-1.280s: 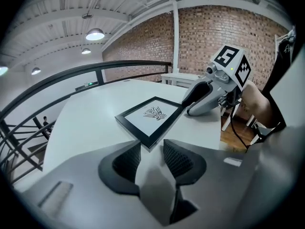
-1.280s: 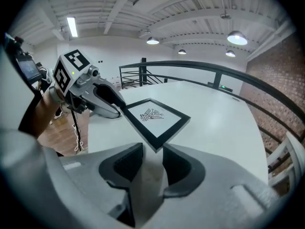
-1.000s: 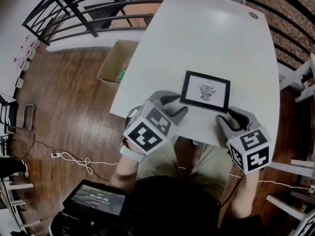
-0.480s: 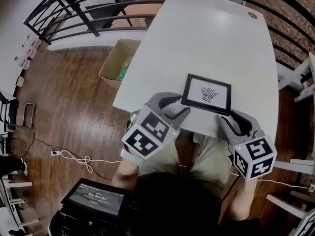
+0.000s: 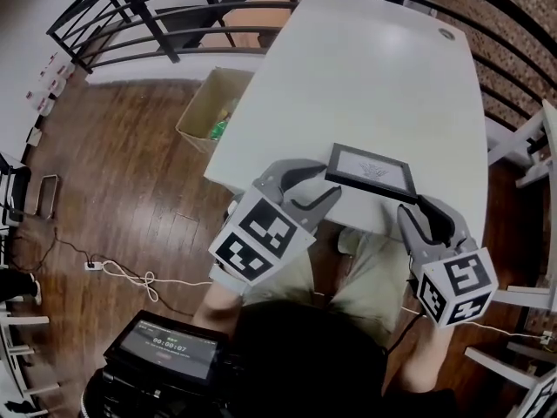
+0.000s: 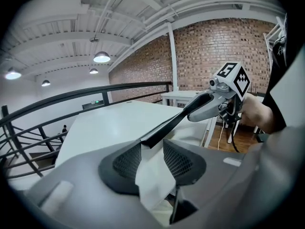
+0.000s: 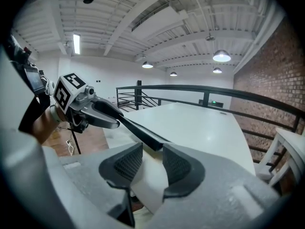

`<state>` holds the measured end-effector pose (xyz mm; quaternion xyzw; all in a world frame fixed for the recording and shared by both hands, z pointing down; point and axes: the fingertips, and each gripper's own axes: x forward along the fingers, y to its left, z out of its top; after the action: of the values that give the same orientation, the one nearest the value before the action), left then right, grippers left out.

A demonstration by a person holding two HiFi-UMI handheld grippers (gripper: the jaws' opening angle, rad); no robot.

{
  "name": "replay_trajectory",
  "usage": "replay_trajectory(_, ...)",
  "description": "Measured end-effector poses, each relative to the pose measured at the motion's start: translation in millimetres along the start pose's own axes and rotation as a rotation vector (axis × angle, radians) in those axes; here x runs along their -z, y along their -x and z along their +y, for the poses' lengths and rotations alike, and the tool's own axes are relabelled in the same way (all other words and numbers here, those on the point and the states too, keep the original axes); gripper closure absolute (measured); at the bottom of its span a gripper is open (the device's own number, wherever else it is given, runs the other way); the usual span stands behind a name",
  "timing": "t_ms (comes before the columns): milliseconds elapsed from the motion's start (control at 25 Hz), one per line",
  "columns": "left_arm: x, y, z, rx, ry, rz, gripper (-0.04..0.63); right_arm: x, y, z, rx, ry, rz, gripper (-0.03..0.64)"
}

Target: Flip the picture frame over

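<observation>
The black picture frame point(image 5: 370, 171), picture side up with a small drawing on white, is tilted, its near long edge raised off the white table point(image 5: 374, 68). My left gripper point(image 5: 328, 181) is shut on the frame's near left corner, and my right gripper point(image 5: 420, 205) is shut on its near right corner. In the left gripper view the frame point(image 6: 167, 127) shows edge-on, running from my left gripper point(image 6: 152, 146) across to the right gripper point(image 6: 190, 112). The right gripper view mirrors this: the frame point(image 7: 138, 130) runs from my right gripper point(image 7: 152, 149) to the left gripper point(image 7: 114, 120).
The frame sits at the table's near edge, right above the person's lap. An open cardboard box point(image 5: 207, 111) stands on the wooden floor left of the table. A black railing point(image 5: 165, 7) runs behind, and white furniture point(image 5: 526, 142) stands at the right.
Both grippers have risen with the frame's near edge between their jaws. The frame has tipped from lying flat to steeply foreshortened, far edge still down by the table.
</observation>
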<state>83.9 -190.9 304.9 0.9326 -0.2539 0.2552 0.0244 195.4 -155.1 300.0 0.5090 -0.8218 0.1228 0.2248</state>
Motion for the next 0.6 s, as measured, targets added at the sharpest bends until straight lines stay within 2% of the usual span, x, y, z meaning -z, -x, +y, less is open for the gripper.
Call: replay_trajectory(600, -31, 24, -13, -0.022, -0.023, -0.094, 0.430, -24, 33, 6, 0.051, 0.038, -0.052, 0.494)
